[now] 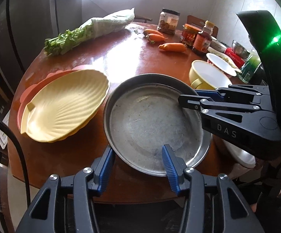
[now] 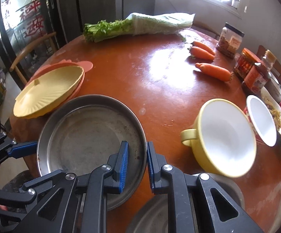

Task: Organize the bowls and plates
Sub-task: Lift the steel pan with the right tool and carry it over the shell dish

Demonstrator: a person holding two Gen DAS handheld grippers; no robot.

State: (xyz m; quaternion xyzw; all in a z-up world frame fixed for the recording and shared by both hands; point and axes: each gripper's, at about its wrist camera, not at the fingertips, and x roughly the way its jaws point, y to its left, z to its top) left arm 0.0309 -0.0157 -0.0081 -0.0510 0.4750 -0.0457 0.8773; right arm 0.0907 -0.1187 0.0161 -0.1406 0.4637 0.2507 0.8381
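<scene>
The metal pan [image 1: 156, 122] is set near the front edge of the round table [image 1: 121, 58], just beside the stacked yellow plate [image 1: 64, 104]. Its rim is straddled by both claws: the left gripper [image 1: 138, 159] is spread wide, one finger inside the pan and one outside, and the right gripper [image 2: 137, 163] is narrowed around the rim, though contact cannot be confirmed. If only one side is pinched and lifted, the pan could be tipped against the plate or dragged off the table edge. The yellow bowl [image 2: 223, 136], seen tilted, could be knocked by a wide swing.
</scene>
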